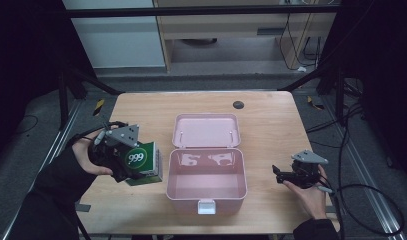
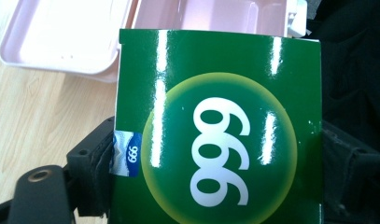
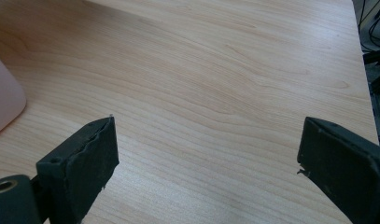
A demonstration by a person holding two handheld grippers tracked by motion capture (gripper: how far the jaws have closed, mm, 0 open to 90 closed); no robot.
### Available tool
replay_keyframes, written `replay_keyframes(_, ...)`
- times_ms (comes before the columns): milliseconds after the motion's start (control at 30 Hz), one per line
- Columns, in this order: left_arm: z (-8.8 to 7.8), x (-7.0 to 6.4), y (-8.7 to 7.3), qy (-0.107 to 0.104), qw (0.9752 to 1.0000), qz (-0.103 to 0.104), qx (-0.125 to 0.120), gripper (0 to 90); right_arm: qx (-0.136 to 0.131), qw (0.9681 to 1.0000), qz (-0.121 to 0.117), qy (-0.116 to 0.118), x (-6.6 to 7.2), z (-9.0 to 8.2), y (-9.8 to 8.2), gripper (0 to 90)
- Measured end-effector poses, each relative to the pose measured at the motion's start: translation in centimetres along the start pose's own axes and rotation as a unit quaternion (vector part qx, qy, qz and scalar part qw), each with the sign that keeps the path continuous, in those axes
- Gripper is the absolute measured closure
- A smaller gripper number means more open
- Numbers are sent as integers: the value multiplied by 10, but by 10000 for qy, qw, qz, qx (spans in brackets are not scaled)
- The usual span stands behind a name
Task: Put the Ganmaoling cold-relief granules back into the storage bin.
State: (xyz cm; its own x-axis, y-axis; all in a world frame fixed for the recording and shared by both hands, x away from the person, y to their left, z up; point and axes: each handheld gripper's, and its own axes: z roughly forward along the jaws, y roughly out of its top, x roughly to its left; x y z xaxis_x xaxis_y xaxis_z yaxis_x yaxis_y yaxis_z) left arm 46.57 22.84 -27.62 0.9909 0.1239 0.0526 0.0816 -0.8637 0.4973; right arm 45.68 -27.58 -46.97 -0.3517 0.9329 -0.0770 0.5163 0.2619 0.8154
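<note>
Green carton marked "999", at nine o'clock on the wooden desk, is pinched between the jaws of the left tool, just beside the box. Centre: pink plastic box, lid laid open toward twelve o'clock. At three o'clock, the right tool hovers with jaws spread apart over bare wood.

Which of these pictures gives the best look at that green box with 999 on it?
The left gripper view: the green 999 box is up close between that claw's jaws, its print sharp. The high view shows it small, held by the left claw beside the pink case.
</note>
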Motion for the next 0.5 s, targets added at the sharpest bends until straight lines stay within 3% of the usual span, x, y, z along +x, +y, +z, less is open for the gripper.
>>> replay_keyframes(500, 7, 1, 27, -53, 9997, 195, -113, 150, -6, 10000, -11, 11, 0, 0, 0, 56)
